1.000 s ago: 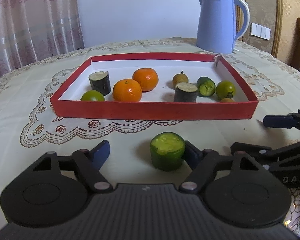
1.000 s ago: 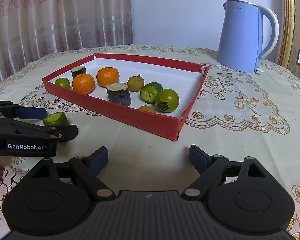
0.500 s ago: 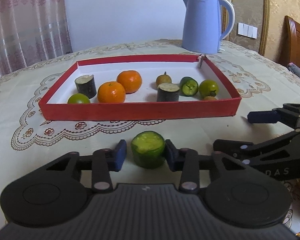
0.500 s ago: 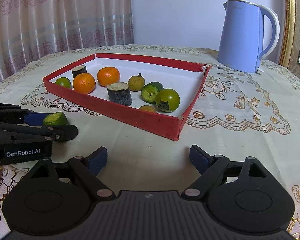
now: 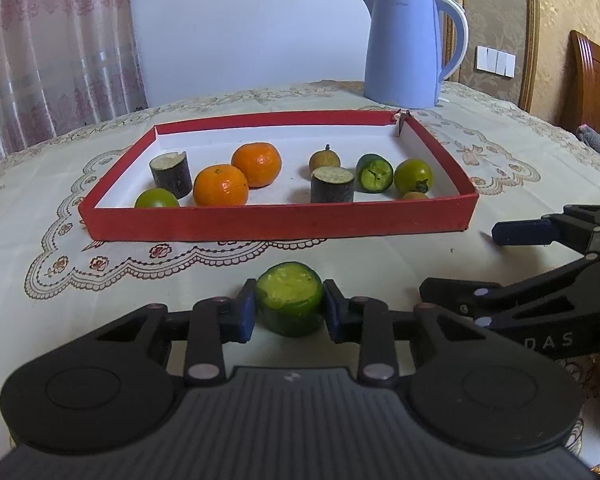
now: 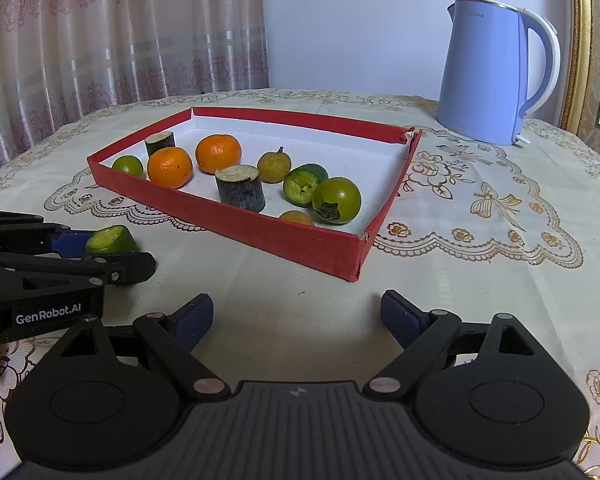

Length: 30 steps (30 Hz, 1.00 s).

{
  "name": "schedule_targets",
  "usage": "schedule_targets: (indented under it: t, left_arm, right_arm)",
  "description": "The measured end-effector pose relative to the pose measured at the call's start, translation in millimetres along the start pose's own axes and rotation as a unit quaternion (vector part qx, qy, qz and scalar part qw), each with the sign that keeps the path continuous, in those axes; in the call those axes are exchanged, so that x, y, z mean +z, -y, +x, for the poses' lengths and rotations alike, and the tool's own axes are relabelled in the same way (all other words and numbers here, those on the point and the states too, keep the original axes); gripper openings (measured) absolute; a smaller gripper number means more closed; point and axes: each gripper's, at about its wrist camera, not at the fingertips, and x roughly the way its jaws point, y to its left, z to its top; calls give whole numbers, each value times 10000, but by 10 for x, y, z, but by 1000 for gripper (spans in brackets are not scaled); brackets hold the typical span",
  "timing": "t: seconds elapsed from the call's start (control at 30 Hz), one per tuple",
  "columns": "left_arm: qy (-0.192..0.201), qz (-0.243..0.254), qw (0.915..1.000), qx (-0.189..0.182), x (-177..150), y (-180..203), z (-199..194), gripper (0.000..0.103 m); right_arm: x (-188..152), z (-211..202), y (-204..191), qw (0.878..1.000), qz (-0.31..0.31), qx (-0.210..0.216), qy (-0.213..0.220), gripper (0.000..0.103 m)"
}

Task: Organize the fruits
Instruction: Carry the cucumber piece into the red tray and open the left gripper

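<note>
Fruit count on the table

Two oranges [image 5: 256, 164], two dark cut stubs [image 5: 332, 184], two cut green pieces [image 5: 290, 304] and one kettle [image 5: 404, 48] are seen.

A table covered by a cream embroidered cloth [image 5: 440, 264] carries a red tray [image 5: 276, 222] near its middle. A blue kettle [image 5: 404, 46] stands behind the tray's far right corner. In front of the tray a cut green fruit [image 5: 290, 304] seems to rest on the cloth.
</note>
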Motion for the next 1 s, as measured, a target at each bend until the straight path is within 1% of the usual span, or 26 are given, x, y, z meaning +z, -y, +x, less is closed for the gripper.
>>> schedule_targets:
  t: [0.1,0.33,0.57,0.67,0.8,0.9,1.0]
  left_arm:
    - [22,-12,10000,35,-19,-10,-18,30]
    - [80,-222,9997,35,-40,-106,-157,30]
    - [336,-222,9992,54,154,-139,-325,30]
    - [377,-218,9990,42,198,-141,-358,30]
    - [379,-149,9991,138,303,-119,-285,30]
    - [324,-230,9992,73,440,-133,-165,30]
    - [318,-100,9994,133,563,-80,-47,30]
  right_arm:
    - [1,1,7,10000,-3,-5,-1,91]
    - [6,8,-18,10000,-40,3,-19,93]
    - [9,21,-17,9999,-110,9,-63,96]
    - [10,22,-15,9999,-116,16,-68,98]
    - [11,29,-16,9998,-154,73,-85,99]
    - [9,24,-5,9998,-139,91,-81,100]
    - [10,21,9,9998,-111,118,-76,100]
